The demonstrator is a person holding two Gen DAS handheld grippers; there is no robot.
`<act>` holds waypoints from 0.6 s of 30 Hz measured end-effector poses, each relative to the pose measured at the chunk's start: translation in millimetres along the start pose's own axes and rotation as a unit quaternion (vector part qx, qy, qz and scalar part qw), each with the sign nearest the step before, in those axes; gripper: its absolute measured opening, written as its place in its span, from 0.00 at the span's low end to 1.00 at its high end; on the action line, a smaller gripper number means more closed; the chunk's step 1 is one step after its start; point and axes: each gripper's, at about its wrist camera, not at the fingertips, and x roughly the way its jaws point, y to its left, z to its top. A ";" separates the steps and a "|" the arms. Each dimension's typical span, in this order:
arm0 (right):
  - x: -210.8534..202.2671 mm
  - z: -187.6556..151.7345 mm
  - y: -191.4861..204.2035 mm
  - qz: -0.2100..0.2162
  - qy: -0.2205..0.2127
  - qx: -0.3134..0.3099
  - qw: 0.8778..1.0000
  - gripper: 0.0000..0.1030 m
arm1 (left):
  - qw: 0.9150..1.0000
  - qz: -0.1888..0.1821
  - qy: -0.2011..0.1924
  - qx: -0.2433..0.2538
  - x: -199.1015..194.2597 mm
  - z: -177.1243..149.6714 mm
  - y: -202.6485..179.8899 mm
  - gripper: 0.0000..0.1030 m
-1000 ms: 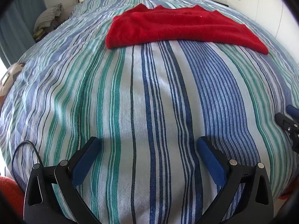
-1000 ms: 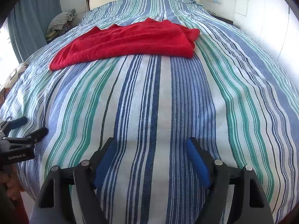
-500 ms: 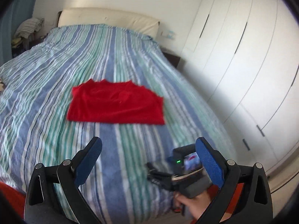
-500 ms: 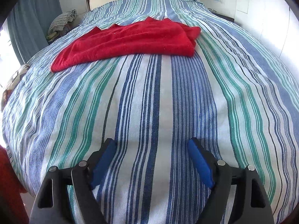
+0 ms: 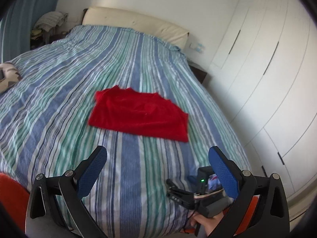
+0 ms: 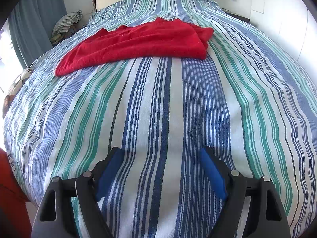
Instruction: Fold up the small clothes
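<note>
the left gripper has its blue pads spread wide with nothing between them, and it is raised high above the foot of the bed, likely so the whole cover is in view. the right gripper is likewise spread and empty, but low over the striped bedspread, its pads close to the cloth or resting on it; which, i cannot tell. in the left view it shows at about 4 o'clock, with part of the hand holding it. the red garment lies flat at 12 o'clock from both grippers, well apart from them, and looks already folded at its right edge. a beige headboard and white wardrobe doors stand beyond.
</note>
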 end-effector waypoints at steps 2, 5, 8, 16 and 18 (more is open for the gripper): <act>0.4 -1.1 1.1 -0.003 -0.003 -0.002 1.000 0.79 | 1.000 0.023 0.006 0.000 10.8 -10.0 13.9 0.99; 1.0 -1.4 1.6 -0.004 -0.004 -0.004 1.000 0.80 | 0.999 0.049 0.018 -0.005 26.6 -21.4 32.6 0.99; 1.3 -1.4 1.2 -0.002 -0.004 -0.003 1.000 0.80 | 0.997 0.068 0.037 -0.011 43.2 -32.4 46.2 0.99; 3.4 -1.4 3.0 -0.003 -0.008 -0.006 1.000 0.84 | 0.992 0.099 0.073 0.010 67.3 -54.4 55.2 0.99; 3.5 -1.3 3.2 -0.003 -0.008 -0.007 1.000 0.85 | 0.992 0.103 0.074 0.016 71.9 -56.5 54.7 0.99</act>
